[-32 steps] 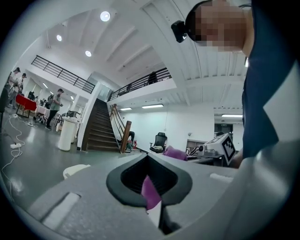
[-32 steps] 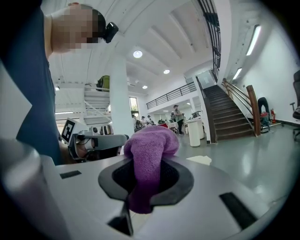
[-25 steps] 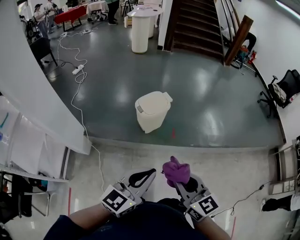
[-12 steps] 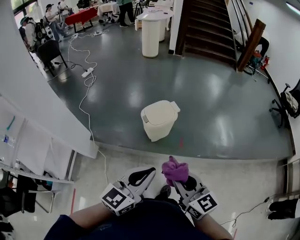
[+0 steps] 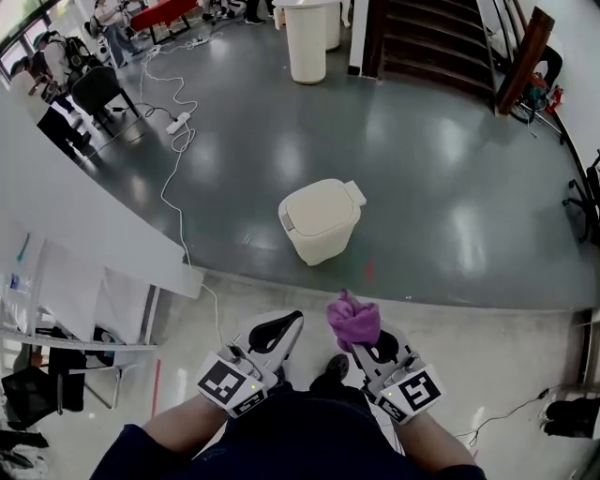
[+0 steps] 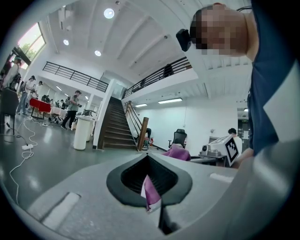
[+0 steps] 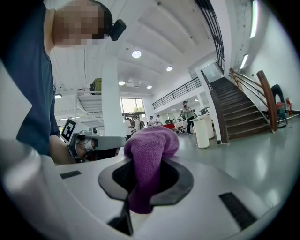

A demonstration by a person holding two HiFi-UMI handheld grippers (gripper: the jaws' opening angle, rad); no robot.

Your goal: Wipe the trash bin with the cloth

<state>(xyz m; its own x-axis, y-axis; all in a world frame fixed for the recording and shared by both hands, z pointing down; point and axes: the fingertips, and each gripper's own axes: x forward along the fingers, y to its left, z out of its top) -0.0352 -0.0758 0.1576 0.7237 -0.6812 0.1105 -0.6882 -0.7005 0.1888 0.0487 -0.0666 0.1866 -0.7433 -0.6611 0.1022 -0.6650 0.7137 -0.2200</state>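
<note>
Purple cloth bulges from the right gripper, clamped on it; the left gripper is closed. With the trash bin mid-frame, well apart, a hard wipe might shove it or tug the cloth loose.

Purple cloth, cream trash bin, dark grey-green floor.

The cloth is a solid, fuzzy purple. The bin at frame centre is plain cream all over. The left gripper and right gripper are pale grey with black jaw recesses, and each carries a cube of black-and-white square markers. A thin purple-and-white strip shows in the left one's recess. The glossy floor gives way to a pale speckled band lower down. A white cable snakes at the upper left near a red table. The stairs are dark brown and the sleeve is navy.
</note>
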